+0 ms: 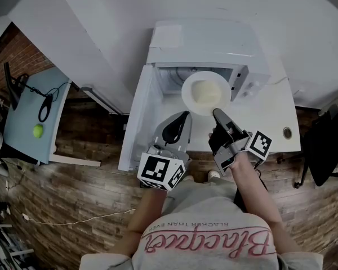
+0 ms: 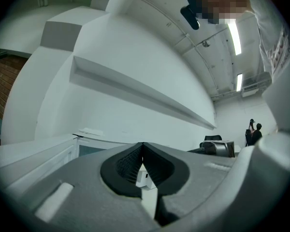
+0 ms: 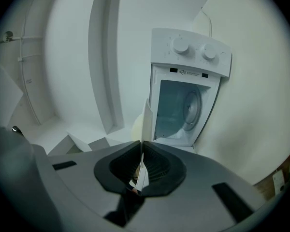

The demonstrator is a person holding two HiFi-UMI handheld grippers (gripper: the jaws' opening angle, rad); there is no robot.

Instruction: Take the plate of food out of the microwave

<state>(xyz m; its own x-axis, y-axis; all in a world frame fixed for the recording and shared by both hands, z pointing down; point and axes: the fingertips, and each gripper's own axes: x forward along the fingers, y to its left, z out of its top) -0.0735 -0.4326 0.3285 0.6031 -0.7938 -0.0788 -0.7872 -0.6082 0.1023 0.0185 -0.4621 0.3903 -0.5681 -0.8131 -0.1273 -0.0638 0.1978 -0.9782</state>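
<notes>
A white plate [image 1: 205, 91] with pale yellow food on it hangs just in front of the open white microwave [image 1: 208, 44]. My right gripper [image 1: 216, 112] is shut on the plate's near rim. In the right gripper view the plate [image 3: 146, 120] runs edge-on up from between the closed jaws of my right gripper [image 3: 141, 145], and the microwave [image 3: 188, 81] stands behind with its cavity bare except for the glass turntable [image 3: 193, 108]. My left gripper [image 1: 184, 117] hangs to the left of the plate, shut and apart from it. In its own view the left gripper [image 2: 143, 145] holds nothing.
The microwave door [image 1: 139, 117] stands swung open to the left, beside my left gripper. The white table [image 1: 273, 122] has a round cable hole [image 1: 287, 132] at right. A light blue side table [image 1: 28, 117] with a green ball [image 1: 38, 130] stands far left. A black chair [image 1: 327, 145] stands at right.
</notes>
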